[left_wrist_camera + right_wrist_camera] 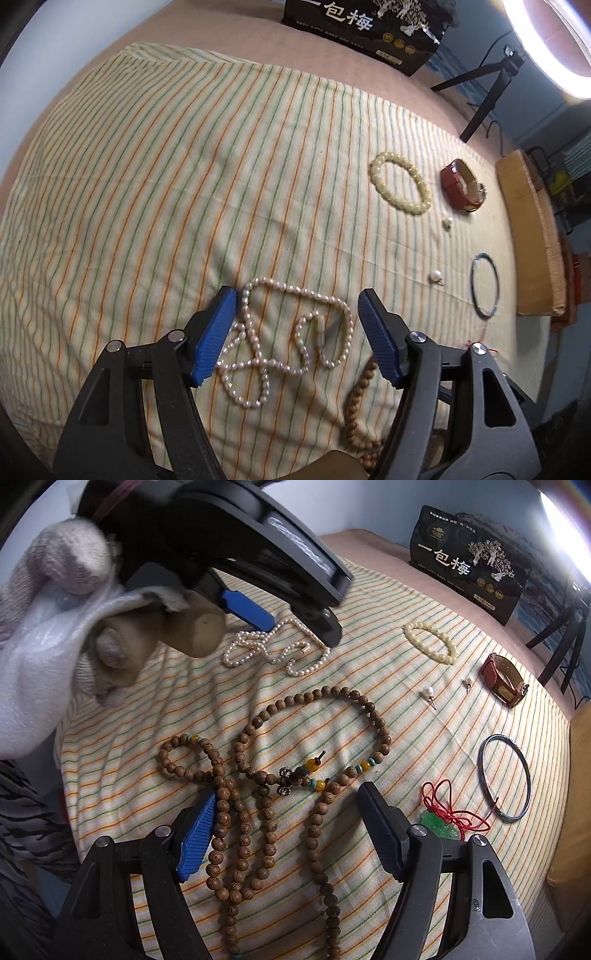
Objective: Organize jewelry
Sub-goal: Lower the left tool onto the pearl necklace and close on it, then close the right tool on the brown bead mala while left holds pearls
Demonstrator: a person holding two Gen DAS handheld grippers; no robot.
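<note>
My left gripper (295, 328) is open, its blue pads either side of a tangled white pearl necklace (317, 295) on the striped cloth; it also shows in the right wrist view (295, 627), above the pearls (314, 664). My right gripper (288, 823) is open over a long brown wooden bead necklace (325, 694). To the right lie a cream bead bracelet (402, 182), a red leather watch (461, 184), two pearl earrings (436, 275) (447, 221), a dark thin bangle (484, 286) and a green pendant on red cord (443, 821).
A striped cloth (184, 166) covers the pink table. A black printed bag (369, 29) stands at the back. A tripod (480, 96) and ring light (546, 40) are at the far right, with a cardboard box (528, 229) along the right edge.
</note>
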